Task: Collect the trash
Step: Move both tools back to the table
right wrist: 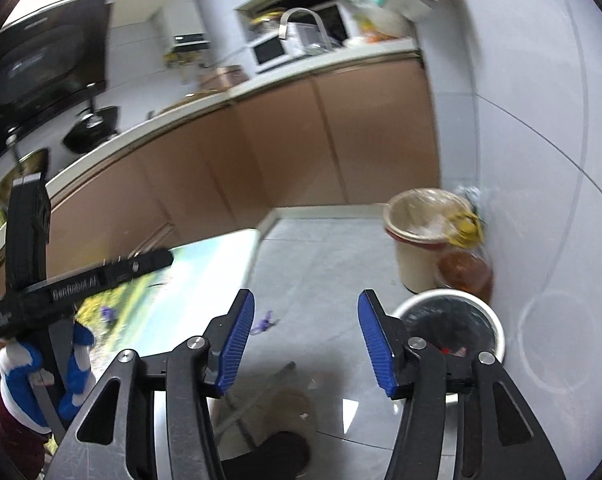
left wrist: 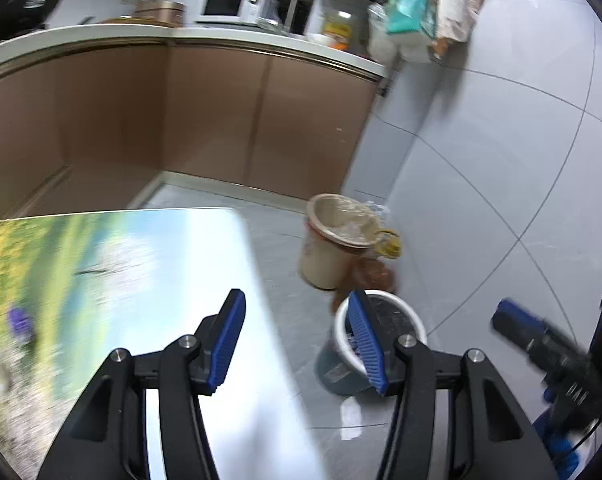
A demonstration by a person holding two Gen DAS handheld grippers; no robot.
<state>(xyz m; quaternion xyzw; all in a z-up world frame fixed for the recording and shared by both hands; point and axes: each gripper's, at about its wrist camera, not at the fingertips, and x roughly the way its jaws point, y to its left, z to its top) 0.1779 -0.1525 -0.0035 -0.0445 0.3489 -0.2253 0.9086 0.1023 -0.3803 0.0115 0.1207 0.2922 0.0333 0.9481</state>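
Observation:
My left gripper (left wrist: 297,336) is open and empty, held over the right edge of a table (left wrist: 121,280) with a landscape print top. My right gripper (right wrist: 307,340) is open and empty, above the grey floor. A white-rimmed bin with a black liner (left wrist: 397,320) stands on the floor by the wall; it also shows in the right wrist view (right wrist: 457,316), just right of my right fingers. A small purple scrap (right wrist: 266,322) lies on the floor beside the table. Another purple scrap (left wrist: 19,320) lies on the table top.
A beige bin with a clear liner (right wrist: 421,216) stands farther along the wall, with an orange-brown bag (right wrist: 467,270) beside it. Brown kitchen cabinets (left wrist: 221,112) run behind, under a white counter. A dark shoe (right wrist: 277,456) shows at the bottom.

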